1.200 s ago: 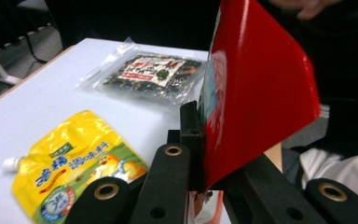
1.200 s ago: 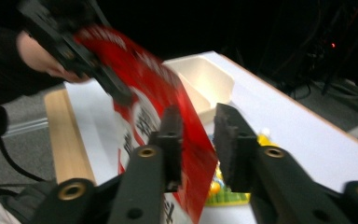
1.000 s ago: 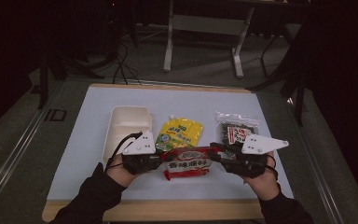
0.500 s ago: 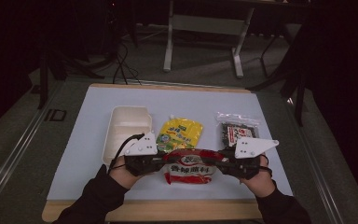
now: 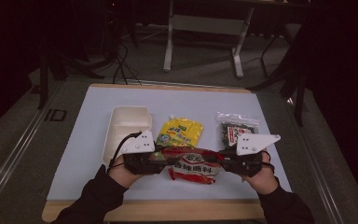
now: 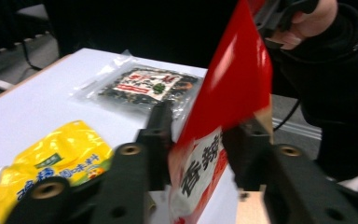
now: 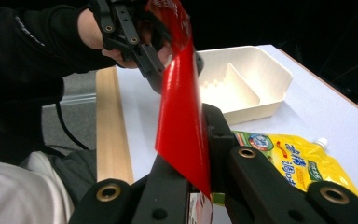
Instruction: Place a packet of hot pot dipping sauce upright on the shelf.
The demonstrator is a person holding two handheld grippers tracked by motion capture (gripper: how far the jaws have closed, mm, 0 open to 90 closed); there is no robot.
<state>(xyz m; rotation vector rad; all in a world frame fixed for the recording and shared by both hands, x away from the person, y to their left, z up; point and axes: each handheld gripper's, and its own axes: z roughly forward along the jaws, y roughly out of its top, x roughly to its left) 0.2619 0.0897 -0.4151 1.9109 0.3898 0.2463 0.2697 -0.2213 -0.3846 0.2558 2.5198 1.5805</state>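
Red packet [image 5: 192, 164]: a red snack packet with white lettering, held up just above the front of the desk [image 5: 88, 140], stretched level between the two grippers.
Left gripper [image 5: 154, 161]: at the packet's left end. In the left gripper view its fingers [image 6: 156, 128] have just been opening, and the packet's edge stands in the gap between them, seemingly loose rather than pinched.
Right gripper [image 5: 223, 161]: at the packet's right end. In the right gripper view its fingers [image 7: 216, 128] are closed tight on the red film, so this hand carries the packet.
Tray [image 5: 121, 123]: a white divided tray, empty, on the desk just beyond the left hand.
Yellow pouch [image 5: 182, 132]: lies flat beyond the packet, between the tray and the dark bag.
Dark bag [image 5: 235, 128]: a clear bag of something dark, flat on the desk beyond the right hand.
Step in hand: I'd say the person is working at the red packet with both grippers, probably shifting the left grip to get a better bite for pulling it open.
Next move: the left fingers need to close again on the packet's edge, near the seam, while the right keeps its hold; then the two can pull apart. If the left bites too little film, it may slip off.
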